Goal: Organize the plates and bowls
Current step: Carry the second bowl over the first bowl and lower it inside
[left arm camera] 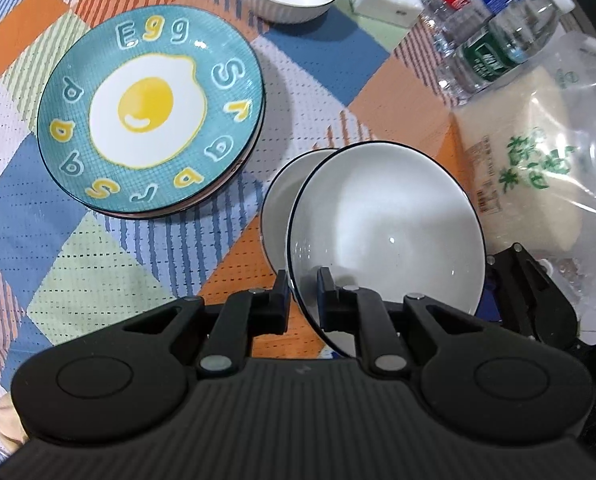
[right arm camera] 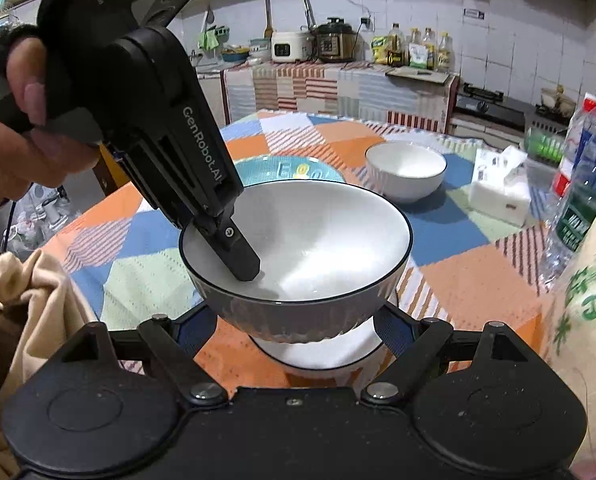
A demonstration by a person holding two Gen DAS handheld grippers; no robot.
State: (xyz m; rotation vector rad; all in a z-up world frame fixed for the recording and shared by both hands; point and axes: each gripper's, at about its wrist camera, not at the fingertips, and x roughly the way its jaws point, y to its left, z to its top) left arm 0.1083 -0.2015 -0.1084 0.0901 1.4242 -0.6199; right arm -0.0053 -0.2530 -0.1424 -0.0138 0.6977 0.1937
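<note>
A patchwork tablecloth of orange, blue, green and striped squares covers the table. A white tissue box stands near the far edge. Clear plastic water bottles with red, blue and green labels stand just beside a transparent bag of rice with green print. On the rear counter: a white rice cooker, a dark pressure cooker, oil bottles. A gas stove sits beside the counter
</note>
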